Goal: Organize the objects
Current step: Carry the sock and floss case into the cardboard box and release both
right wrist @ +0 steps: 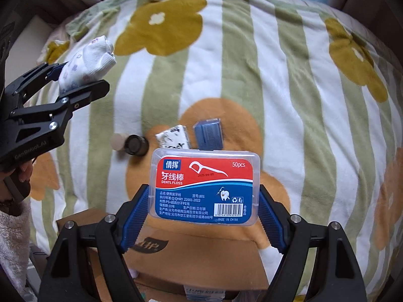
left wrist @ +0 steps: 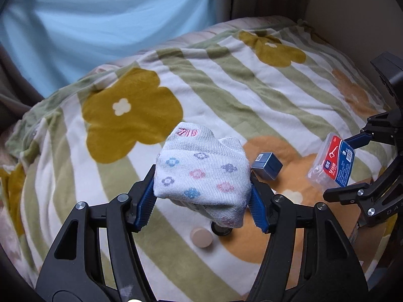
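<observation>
Held a folded white sock [left wrist: 201,173] between the blue fingers [left wrist: 144,206] of the left gripper [left wrist: 201,201], lifted clear above the striped flower blanket [left wrist: 226,80]. Clamped a clear dental floss box [right wrist: 205,187] by its short sides in the right gripper [right wrist: 202,216], also above the blanket, over the open cardboard box [right wrist: 201,259]. Left lying on the blanket's orange flower: a blue box [right wrist: 208,134], a white packet [right wrist: 173,136], a dark bottle [right wrist: 134,144]. Best lowered over the cardboard box before easing either grip, floss box kept level, sock not squeezed looser mid-carry.
</observation>
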Available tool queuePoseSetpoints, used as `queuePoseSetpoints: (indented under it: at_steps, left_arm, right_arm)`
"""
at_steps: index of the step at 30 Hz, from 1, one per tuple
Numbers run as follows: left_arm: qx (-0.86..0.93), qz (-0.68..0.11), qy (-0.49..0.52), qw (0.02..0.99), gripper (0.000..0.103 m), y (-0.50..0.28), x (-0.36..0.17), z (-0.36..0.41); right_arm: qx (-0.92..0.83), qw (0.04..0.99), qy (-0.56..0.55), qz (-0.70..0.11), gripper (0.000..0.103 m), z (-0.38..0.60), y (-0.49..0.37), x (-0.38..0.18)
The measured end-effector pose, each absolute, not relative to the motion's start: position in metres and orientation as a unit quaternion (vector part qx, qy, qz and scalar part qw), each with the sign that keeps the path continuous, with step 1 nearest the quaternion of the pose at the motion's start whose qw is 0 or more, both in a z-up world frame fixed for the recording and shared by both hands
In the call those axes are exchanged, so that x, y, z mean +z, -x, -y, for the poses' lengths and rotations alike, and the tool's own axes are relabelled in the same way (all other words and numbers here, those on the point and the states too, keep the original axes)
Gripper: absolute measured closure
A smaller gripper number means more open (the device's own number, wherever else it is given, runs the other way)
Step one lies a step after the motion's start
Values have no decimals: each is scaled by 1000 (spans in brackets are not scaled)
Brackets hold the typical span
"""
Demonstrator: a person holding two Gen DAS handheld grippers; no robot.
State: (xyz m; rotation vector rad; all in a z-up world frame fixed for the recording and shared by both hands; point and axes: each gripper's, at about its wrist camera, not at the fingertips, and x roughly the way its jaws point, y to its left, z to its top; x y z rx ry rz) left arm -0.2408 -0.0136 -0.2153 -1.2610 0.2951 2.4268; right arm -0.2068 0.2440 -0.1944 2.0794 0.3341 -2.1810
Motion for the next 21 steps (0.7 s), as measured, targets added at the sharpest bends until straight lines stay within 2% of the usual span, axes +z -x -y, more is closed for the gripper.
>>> queuePoseSetpoints:
  at_steps: [3,10,21]
  left_arm:
    - [878,-99,435,173,42,217,-186,18]
    - [899,-74,406,145,42,148,-138,20]
    - [902,-17,423,88,42,47,-132,14]
  right_arm:
    - [-729,81,-670,-114,25,-202,217,-178]
    - [-757,153,-619,-145,25,-192,183,-123]
    - [-756,219,-595,-162,25,-198,129,-95]
